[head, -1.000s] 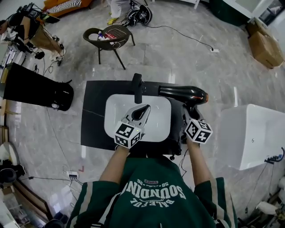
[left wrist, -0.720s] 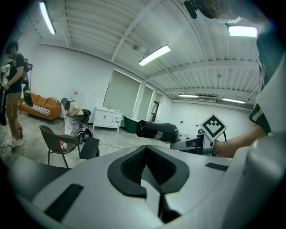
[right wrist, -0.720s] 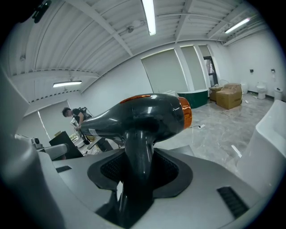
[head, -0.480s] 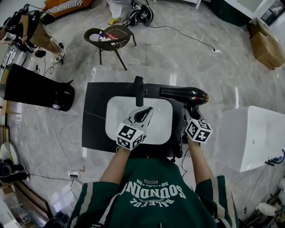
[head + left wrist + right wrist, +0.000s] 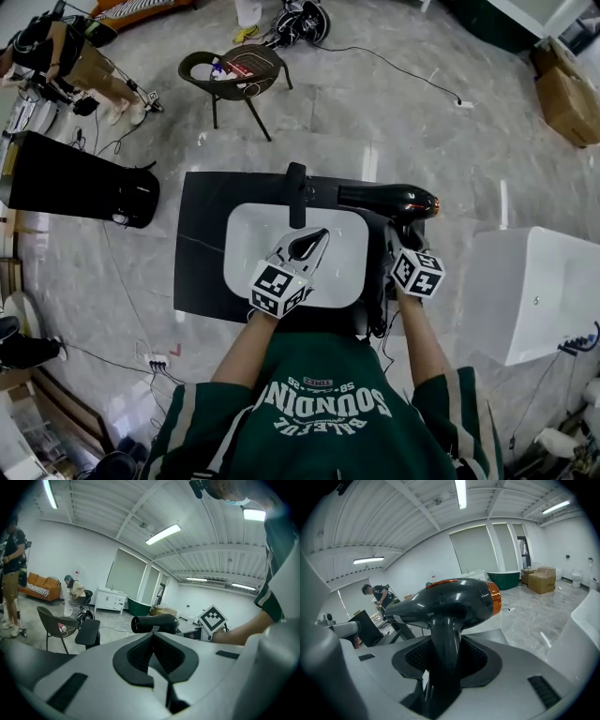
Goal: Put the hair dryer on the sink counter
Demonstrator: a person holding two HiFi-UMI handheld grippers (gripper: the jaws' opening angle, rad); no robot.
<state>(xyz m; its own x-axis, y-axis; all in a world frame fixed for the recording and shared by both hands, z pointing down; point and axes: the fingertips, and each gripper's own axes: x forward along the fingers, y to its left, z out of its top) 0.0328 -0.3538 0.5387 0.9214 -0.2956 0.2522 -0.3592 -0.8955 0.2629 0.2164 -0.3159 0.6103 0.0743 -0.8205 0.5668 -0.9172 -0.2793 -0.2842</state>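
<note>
Sink counter (image 5: pixel 202 244), slim strip right of basin (image 5: pixel 251 246): our right gripper (image 5: pixel 395 236) clamps hair dryer (image 5: pixel 389 200) handle, left gripper (image 5: pixel 309 242) closed, empty. Off-centre release could topple it.

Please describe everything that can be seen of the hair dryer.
The hair dryer looks like glossy black plastic, with an orange ring at its rear end. Its barrel lies about level, nozzle toward the faucet. The right gripper is shut on its handle, over the right end of the dark counter, beside the white basin. Whether it touches the counter is unclear.
</note>
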